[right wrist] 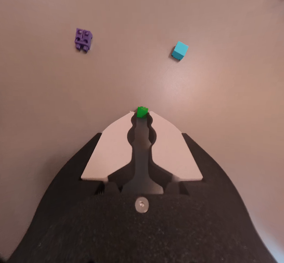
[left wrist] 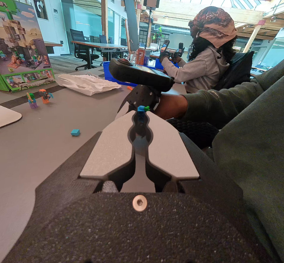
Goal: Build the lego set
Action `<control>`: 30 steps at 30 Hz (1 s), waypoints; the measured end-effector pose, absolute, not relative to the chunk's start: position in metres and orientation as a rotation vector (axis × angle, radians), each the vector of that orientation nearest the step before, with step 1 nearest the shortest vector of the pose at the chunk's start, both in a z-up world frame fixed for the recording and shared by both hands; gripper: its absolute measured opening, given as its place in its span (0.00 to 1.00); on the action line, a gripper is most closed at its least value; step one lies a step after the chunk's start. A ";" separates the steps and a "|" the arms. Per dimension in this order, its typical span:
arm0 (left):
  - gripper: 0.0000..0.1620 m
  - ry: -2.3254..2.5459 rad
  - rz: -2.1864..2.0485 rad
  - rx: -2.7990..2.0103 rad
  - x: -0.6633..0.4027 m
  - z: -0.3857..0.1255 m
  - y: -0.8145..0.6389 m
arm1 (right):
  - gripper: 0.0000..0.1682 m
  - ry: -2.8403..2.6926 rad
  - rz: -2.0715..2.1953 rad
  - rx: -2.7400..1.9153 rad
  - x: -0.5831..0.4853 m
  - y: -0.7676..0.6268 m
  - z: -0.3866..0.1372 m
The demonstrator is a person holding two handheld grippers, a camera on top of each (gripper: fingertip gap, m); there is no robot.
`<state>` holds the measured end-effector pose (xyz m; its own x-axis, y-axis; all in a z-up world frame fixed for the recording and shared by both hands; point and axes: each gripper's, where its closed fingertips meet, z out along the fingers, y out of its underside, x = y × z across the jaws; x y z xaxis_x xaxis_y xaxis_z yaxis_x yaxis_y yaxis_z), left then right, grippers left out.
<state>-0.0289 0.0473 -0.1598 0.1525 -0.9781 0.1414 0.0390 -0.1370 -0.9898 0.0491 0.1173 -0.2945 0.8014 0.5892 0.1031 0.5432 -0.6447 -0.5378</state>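
Only the left wrist view shows the set's box (left wrist: 23,48) at the counter's (left wrist: 64,132) far left edge, two minifigures (left wrist: 39,99) before it, and the left gripper (left wrist: 141,112) clamped on a blue torso (left wrist: 140,114). The right wrist view alone shows a purple piece (right wrist: 83,40), and the right gripper (right wrist: 142,112) pinching a green piece (right wrist: 142,112), possibly blurred; a teal cube (right wrist: 179,50) lies rightward.

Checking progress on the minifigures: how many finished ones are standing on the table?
2. A green-headed figure and an orange figure stand side by side near the box. More may be hidden out of view.
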 end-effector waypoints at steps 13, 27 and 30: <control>0.05 1.049 -1.197 -1.362 -0.025 -0.164 0.042 | 0.07 -1.980 -0.217 -2.624 0.080 0.107 -0.288; 0.05 1.075 -1.204 -1.368 -0.025 -0.168 0.041 | 0.08 -2.344 -0.405 -2.613 0.058 0.119 -0.297; 0.05 1.082 -1.204 -1.368 -0.024 -0.169 0.040 | 0.11 -2.331 -0.333 -2.599 0.053 0.119 -0.296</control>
